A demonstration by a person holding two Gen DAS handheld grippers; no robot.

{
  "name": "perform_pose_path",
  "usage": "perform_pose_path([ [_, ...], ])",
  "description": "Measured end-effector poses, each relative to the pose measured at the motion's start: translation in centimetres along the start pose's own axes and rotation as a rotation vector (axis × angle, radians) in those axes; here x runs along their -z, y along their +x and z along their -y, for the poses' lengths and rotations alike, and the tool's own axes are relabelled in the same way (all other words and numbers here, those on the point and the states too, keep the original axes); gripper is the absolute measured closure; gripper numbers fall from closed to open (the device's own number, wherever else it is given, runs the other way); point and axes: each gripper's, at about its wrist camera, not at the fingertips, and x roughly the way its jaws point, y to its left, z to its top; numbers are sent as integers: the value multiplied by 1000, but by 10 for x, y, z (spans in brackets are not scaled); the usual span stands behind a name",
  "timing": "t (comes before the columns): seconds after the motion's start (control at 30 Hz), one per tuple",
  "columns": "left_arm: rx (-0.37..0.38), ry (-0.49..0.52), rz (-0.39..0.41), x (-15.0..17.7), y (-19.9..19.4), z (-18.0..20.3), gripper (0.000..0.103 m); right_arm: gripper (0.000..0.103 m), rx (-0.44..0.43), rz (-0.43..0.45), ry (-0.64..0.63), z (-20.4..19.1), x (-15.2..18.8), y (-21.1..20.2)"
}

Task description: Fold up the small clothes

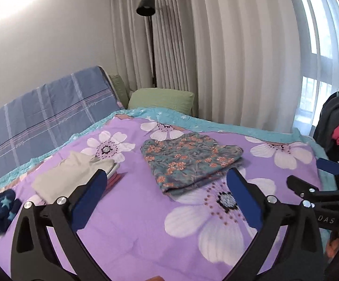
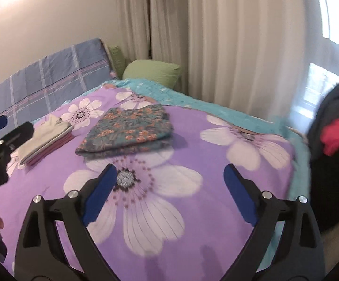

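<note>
Left wrist view: left gripper and right gripper both spread wide, grasping nothing. Folded floral garment lies flat at 12 o'clock on the bedspread, released, presumably finished, beside the folded stack at 10 o'clock.

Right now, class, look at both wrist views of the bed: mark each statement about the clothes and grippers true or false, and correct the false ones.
1. The floral garment lies folded on the quilt. True.
2. The left gripper is clamped on the floral garment. False: its jaws stand open with nothing between them.
3. A white garment lies on a pink one in a stack. True.
4. The right gripper holds the white garment. False: it is open and empty, above the quilt.
5. A green pillow sits at the head of the bed. True.
</note>
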Motion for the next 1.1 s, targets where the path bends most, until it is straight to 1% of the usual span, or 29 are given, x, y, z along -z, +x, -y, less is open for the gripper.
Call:
perform_pose_path([
  [0.07, -6, 5, 9, 3, -13, 3, 1, 8, -2, 7, 15, 4, 5, -16],
  [0.13, 14, 14, 15, 8, -28, 7, 1, 8, -1, 16, 12, 3, 8, -32],
  [0.33, 43, 23, 21, 21, -59, 12, 1, 8, 26, 58, -13, -11, 14, -61],
  [0.53, 69, 31, 2, 31, -79, 13, 1, 7, 45, 75, -8, -18, 25, -84],
  [0.63, 69, 35, 3, 36, -88, 11, 1, 7, 46, 76, -16, -22, 26, -90],
  [0.77, 96, 14, 7, 39, -97, 5, 1, 7, 47, 84, -25, -27, 28, -99],
  [1.1, 69, 18, 7, 45, -106, -1, 1, 7, 37, 78, -51, -40, 34, -103],
])
